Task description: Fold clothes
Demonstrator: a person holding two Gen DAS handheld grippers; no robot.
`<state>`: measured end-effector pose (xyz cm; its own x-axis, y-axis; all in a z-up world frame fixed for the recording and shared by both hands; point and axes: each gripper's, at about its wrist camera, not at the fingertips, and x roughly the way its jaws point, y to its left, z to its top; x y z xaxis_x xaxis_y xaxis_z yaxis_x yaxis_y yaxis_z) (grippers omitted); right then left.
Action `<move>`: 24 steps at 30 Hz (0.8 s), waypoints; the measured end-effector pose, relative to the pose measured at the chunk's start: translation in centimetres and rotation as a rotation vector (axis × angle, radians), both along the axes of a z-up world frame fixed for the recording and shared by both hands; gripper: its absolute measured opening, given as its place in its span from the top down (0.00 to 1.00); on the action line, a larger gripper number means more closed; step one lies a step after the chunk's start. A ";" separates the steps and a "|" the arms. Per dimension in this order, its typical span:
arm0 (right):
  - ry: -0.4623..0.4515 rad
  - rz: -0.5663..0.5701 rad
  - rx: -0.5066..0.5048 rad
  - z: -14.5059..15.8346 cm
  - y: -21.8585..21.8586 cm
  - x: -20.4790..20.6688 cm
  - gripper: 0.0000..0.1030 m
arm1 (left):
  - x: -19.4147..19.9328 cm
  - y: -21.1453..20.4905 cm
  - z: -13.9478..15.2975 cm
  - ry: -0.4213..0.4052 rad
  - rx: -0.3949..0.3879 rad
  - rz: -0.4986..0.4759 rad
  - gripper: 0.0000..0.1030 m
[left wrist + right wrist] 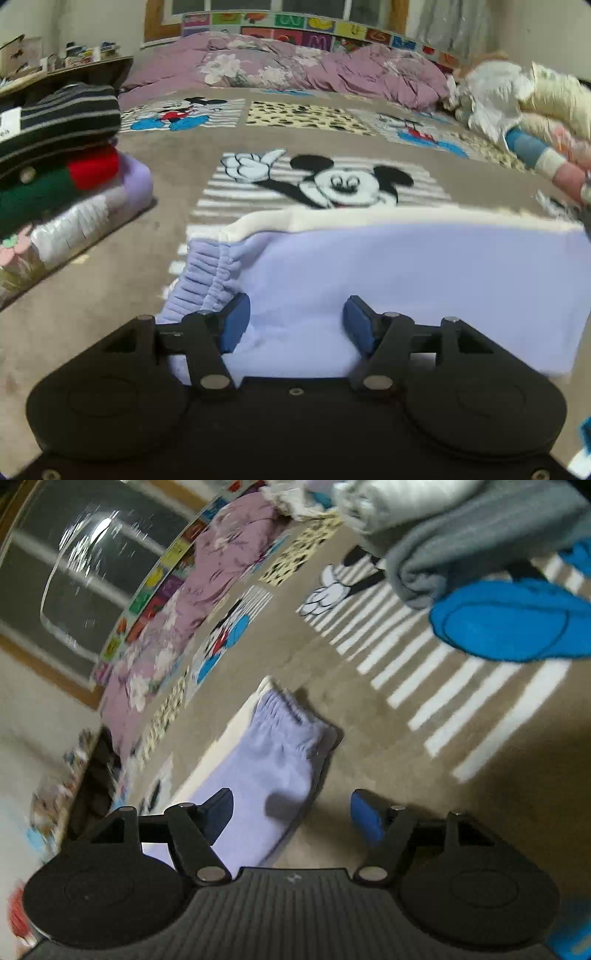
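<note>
A lavender garment with a cream inner band and a gathered elastic edge lies folded flat on the tan cartoon-print bedspread. My left gripper hovers over its near edge, jaws open, blue pads clear of the cloth. In the right wrist view the same lavender garment stretches away from the lens, its gathered edge at the far end. My right gripper is open at the garment's side: the left pad is over the cloth, the right pad over bare bedspread. Nothing is gripped.
A stack of folded clothes, striped black, red, green and white, stands at the left. A crumpled purple floral duvet lies along the back. Loose pale clothes pile at the right; grey cloth and blue cloth hang close by. A person's sleeve is at the right edge.
</note>
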<state>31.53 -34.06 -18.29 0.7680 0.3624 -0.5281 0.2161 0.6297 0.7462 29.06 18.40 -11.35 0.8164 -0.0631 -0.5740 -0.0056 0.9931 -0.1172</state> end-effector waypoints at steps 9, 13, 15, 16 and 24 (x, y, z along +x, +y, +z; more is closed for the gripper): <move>-0.052 -0.047 0.090 -1.3 -0.6 1.5 0.32 | -0.6 2.7 0.8 -0.145 -0.146 0.080 0.42; -0.094 -0.031 0.061 -1.6 -0.1 1.9 0.32 | -1.4 3.0 0.9 -0.156 -0.148 0.064 0.42; -0.119 -0.022 0.053 -1.8 0.0 2.3 0.32 | -1.9 2.9 1.1 -0.158 -0.144 0.053 0.42; -0.127 -0.020 0.051 -1.8 -0.1 2.5 0.32 | -1.9 2.8 1.1 -0.158 -0.141 0.053 0.42; -0.075 -0.050 0.090 -3.1 -1.7 4.7 0.78 | -1.6 2.6 0.5 -0.133 -0.136 0.033 0.42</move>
